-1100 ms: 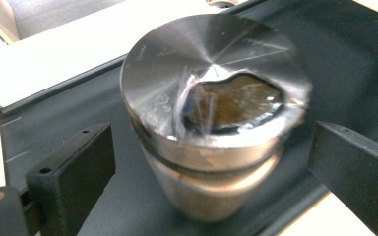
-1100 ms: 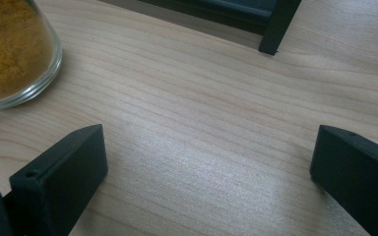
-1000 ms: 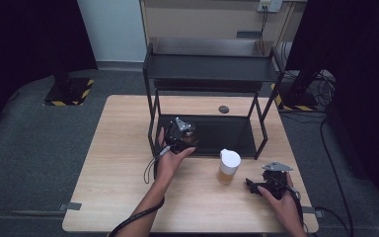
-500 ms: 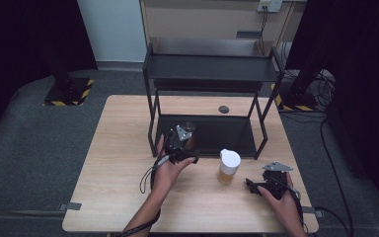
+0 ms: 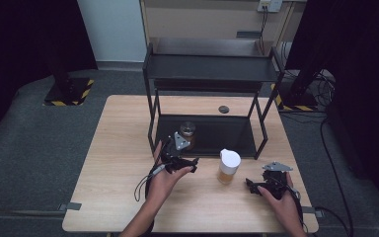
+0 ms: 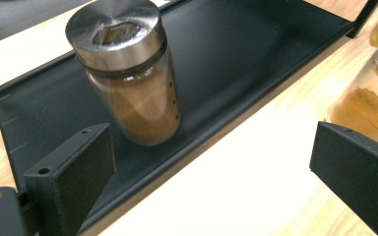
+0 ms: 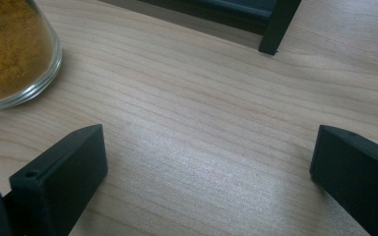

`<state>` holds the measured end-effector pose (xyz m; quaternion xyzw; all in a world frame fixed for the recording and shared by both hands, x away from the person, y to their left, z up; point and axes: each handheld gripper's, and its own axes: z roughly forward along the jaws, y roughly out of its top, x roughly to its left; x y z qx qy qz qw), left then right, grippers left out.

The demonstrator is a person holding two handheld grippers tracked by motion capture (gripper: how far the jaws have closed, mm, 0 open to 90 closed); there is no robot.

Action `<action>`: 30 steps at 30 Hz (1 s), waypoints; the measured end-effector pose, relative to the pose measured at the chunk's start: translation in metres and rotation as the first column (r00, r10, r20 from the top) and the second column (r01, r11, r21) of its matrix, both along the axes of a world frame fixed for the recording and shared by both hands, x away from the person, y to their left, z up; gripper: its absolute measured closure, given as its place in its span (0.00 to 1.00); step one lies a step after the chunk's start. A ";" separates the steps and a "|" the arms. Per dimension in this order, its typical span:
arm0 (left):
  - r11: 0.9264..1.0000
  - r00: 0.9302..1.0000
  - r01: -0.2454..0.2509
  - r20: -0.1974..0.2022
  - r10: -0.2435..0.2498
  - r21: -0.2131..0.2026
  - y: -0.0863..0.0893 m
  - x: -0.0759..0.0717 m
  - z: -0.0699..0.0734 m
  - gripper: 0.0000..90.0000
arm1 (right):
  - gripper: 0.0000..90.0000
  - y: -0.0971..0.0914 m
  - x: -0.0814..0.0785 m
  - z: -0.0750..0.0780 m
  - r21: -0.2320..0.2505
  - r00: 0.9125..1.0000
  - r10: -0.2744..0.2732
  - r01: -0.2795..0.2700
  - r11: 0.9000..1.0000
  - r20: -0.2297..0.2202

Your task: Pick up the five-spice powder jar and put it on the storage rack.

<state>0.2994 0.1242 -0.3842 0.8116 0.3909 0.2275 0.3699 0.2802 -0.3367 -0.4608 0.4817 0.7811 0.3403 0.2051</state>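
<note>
I've pulled the left gripper [image 5: 190, 165] back off the steel-capped glass jar of brown spice [image 6: 128, 73], now standing free on the black rack's bottom shelf [image 5: 227, 136], jaws wide and empty; right gripper [image 5: 250, 183] idle, also wide — placement looks done.

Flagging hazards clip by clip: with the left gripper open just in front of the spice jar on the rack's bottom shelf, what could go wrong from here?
1. The spice jar stands near the shelf front edge; a nudge from the open left gripper might topple it.
2. The white-lidded jar stands close beside that gripper; a sideways sweep could knock it over.
</note>
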 end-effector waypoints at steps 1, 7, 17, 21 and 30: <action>1.000 1.000 0.000 -0.004 0.000 -0.005 0.001 -0.001 0.000 0.02 | 0.02 0.000 0.000 0.000 0.000 1.000 0.000 0.000 1.000 0.000; 1.000 0.999 0.028 -0.016 -0.028 -0.007 0.005 -0.012 -0.003 0.03 | 0.02 0.000 0.000 0.000 0.000 1.000 0.000 0.000 1.000 0.000; 0.999 0.999 0.036 -0.035 -0.036 0.005 0.014 -0.027 -0.012 0.03 | 0.02 0.000 0.000 0.000 0.000 1.000 0.000 0.000 1.000 0.000; 0.999 0.998 0.040 -0.043 -0.040 0.002 0.020 -0.035 -0.015 0.03 | 0.02 0.000 0.000 0.000 0.000 1.000 0.000 0.000 1.000 0.000; 1.000 0.998 0.013 -0.053 -0.014 -0.017 0.045 -0.057 -0.015 0.03 | 0.02 0.000 0.000 0.000 0.000 1.000 0.000 0.000 1.000 0.000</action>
